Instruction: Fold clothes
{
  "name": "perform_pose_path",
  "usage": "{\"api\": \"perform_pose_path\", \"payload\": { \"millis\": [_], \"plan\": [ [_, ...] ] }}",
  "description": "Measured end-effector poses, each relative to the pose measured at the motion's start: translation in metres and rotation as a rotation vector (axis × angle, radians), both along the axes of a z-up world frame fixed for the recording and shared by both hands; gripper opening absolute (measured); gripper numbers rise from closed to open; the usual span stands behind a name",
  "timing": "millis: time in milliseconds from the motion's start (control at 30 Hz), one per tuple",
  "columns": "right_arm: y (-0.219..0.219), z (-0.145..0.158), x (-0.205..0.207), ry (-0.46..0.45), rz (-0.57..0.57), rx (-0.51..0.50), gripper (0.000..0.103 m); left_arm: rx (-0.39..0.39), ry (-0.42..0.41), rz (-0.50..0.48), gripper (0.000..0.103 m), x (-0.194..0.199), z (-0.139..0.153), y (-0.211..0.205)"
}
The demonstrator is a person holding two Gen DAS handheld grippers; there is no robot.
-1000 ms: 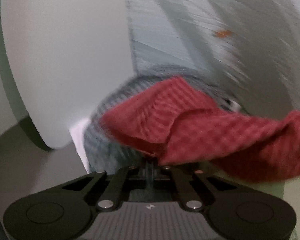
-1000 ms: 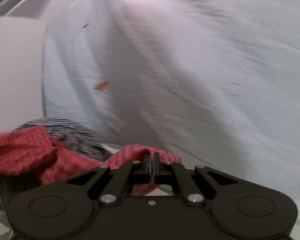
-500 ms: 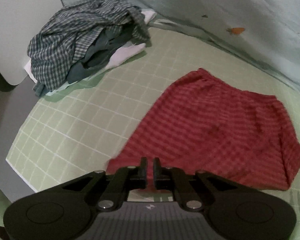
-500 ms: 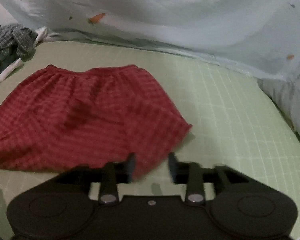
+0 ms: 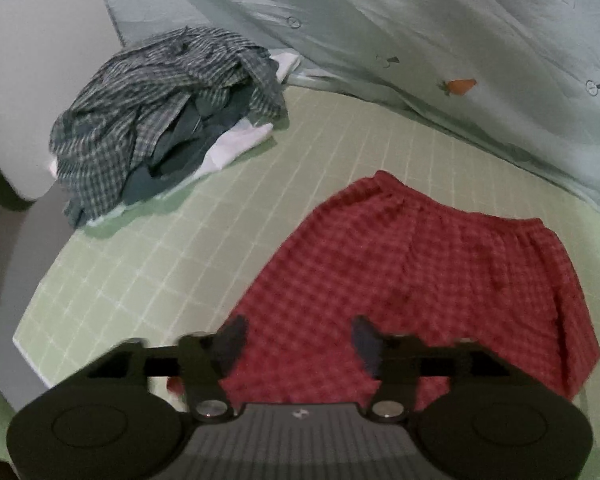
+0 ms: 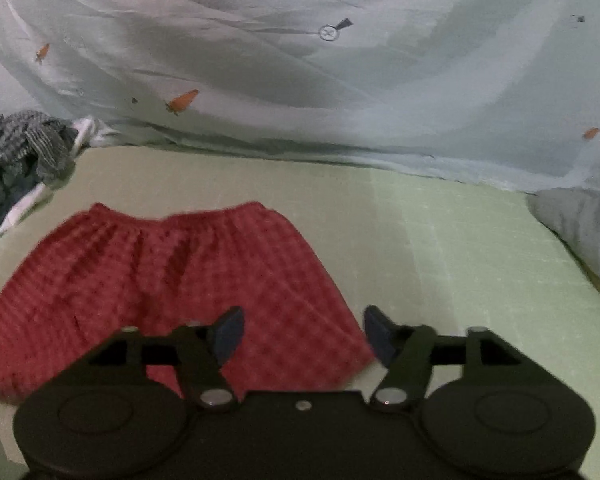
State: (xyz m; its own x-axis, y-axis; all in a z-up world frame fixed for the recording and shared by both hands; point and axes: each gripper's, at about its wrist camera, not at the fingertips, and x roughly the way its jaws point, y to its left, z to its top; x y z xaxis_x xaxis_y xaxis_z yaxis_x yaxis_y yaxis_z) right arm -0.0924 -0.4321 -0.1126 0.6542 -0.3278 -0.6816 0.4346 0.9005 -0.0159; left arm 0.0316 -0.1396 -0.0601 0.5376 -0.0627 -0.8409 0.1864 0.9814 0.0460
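Note:
Red checked shorts lie spread flat on the green gridded mat, waistband toward the far side. They also show in the right wrist view. My left gripper is open and empty over the near left hem of the shorts. My right gripper is open and empty over the near right hem.
A pile of unfolded clothes, with a plaid shirt on top, sits at the mat's far left corner; it also shows in the right wrist view. A pale blue carrot-print sheet hangs behind the mat. The mat's left edge drops off.
Both grippers carried the red shorts out and laid them flat on the mat, then opened and let go. The jaws now stand wider than half a second ago.

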Motion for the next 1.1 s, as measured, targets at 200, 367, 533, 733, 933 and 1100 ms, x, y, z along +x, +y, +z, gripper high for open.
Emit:
{"api": "perform_pose_path", "payload": {
  "millis": [200, 367, 533, 733, 933, 1100],
  "plan": [
    [-0.024, -0.016, 0.073, 0.031, 0.042, 0.057, 0.075, 0.025, 0.055, -0.045, 0.075, 0.061, -0.025, -0.016],
    [-0.053, -0.044, 0.140, 0.096, 0.066, 0.110, 0.084, 0.094, 0.106, -0.107, 0.076, 0.120, -0.058, -0.046],
    [-0.073, -0.076, 0.181, 0.175, 0.112, 0.179, 0.066, 0.131, 0.173, -0.168, 0.077, 0.163, -0.099, -0.075],
    [-0.102, -0.076, 0.201, 0.084, 0.128, 0.160, 0.002, 0.082, 0.154, -0.202, 0.084, 0.190, -0.124, -0.106],
    [-0.137, -0.060, 0.214, 0.088, -0.027, 0.019, 0.020, 0.083, 0.085, -0.213, 0.083, 0.208, -0.114, -0.146],
    [-0.127, -0.044, 0.173, 0.057, -0.051, 0.002, 0.047, 0.060, 0.089, -0.264, 0.083, 0.178, -0.102, -0.156]
  ]
}}
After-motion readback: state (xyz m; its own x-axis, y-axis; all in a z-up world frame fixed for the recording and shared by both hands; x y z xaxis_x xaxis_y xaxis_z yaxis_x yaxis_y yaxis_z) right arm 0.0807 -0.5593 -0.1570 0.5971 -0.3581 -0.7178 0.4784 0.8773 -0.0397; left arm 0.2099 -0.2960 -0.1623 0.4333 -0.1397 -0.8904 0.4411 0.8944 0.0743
